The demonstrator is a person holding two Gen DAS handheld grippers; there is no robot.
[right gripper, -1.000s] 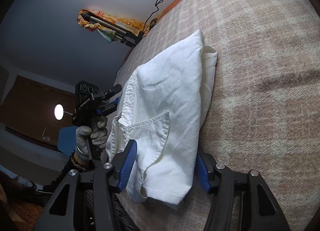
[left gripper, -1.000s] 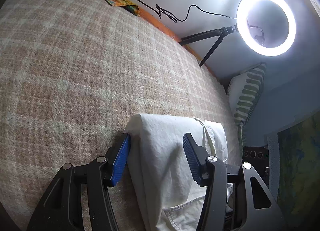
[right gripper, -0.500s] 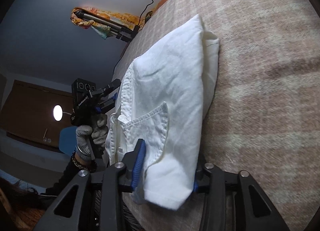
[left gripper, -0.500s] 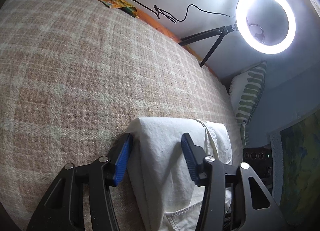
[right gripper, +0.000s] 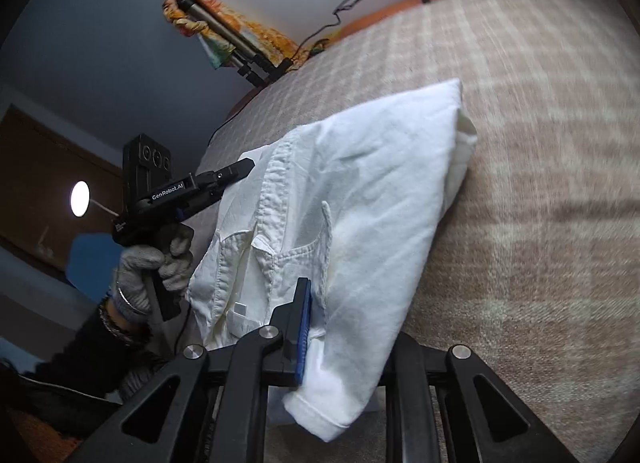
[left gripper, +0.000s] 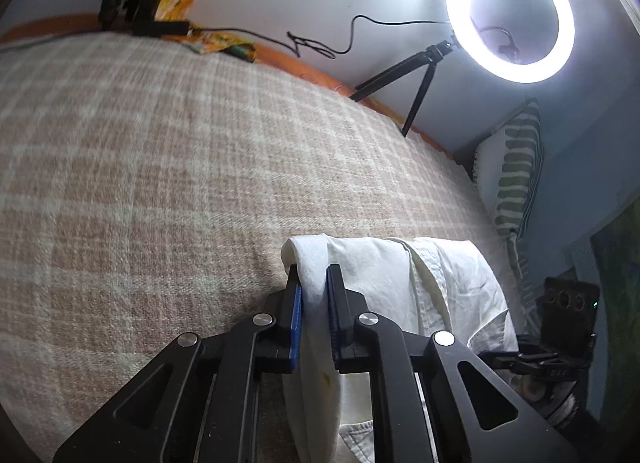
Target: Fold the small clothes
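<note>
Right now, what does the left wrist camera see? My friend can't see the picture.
The left hand-held gripper is closing on a pinched fold of a white shirt lying on a beige checked blanket. Behind, a glowing ring light stands on a small tripod beside a striped pillow.

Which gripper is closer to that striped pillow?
Left. The striped pillow stands just beyond the white shirt that the left gripper pinches. The right gripper pinches the shirt's other end; its view lacks the pillow.
</note>
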